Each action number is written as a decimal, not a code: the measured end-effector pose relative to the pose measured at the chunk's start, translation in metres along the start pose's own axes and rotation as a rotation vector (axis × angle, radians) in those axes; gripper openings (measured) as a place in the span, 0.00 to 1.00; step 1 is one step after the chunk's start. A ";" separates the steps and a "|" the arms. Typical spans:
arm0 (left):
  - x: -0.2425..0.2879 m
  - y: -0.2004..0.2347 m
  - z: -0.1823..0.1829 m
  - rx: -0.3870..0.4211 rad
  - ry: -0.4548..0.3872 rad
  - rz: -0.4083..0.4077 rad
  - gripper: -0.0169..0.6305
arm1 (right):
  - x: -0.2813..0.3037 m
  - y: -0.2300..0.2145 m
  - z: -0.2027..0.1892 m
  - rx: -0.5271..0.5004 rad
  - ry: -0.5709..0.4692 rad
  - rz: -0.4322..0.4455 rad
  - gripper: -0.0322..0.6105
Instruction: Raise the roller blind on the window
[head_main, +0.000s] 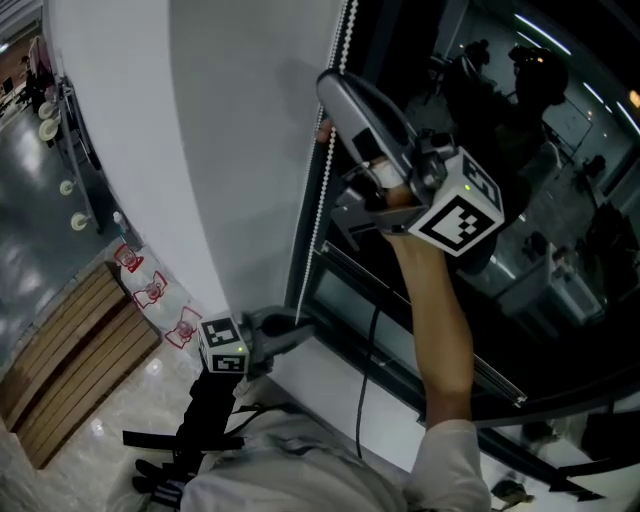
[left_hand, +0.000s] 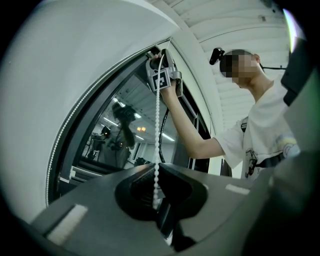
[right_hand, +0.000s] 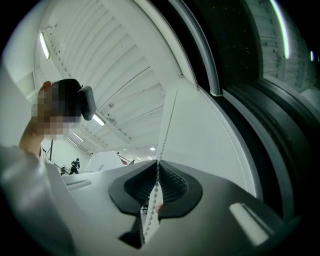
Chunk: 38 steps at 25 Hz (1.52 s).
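The white roller blind (head_main: 200, 130) hangs left of the dark window glass (head_main: 520, 160). Its white bead chain (head_main: 322, 190) runs down along the blind's edge. My right gripper (head_main: 328, 100) is raised high and shut on the chain, which passes between its closed pads (right_hand: 157, 162). Lower down, near the sill, my left gripper (head_main: 300, 322) is shut on the same chain (left_hand: 158, 125), which goes taut up from its tips (left_hand: 156, 167) to the right gripper (left_hand: 161, 75) overhead.
A black cable (head_main: 365, 370) hangs in front of the white sill (head_main: 330, 385). A wooden slatted bench (head_main: 70, 360) stands on the glossy floor at the lower left. The dark window frame (head_main: 400, 300) runs diagonally beside the chain.
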<state>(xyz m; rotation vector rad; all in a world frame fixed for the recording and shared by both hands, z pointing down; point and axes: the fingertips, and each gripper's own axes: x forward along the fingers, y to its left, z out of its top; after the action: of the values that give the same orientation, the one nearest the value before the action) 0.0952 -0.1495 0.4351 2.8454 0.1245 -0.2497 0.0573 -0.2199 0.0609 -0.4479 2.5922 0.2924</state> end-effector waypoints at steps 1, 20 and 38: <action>0.000 0.000 0.000 0.001 0.001 0.001 0.02 | -0.003 0.001 -0.009 0.005 0.012 -0.002 0.07; -0.003 0.001 0.000 -0.009 0.005 0.005 0.02 | -0.076 0.033 -0.151 0.071 0.221 -0.072 0.07; -0.008 0.010 -0.001 -0.006 0.008 0.031 0.02 | -0.144 0.041 -0.247 0.295 0.304 -0.137 0.08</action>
<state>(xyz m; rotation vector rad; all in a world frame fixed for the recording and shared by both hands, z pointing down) 0.0888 -0.1596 0.4405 2.8403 0.0825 -0.2304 0.0556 -0.2146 0.3495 -0.5961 2.8161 -0.2208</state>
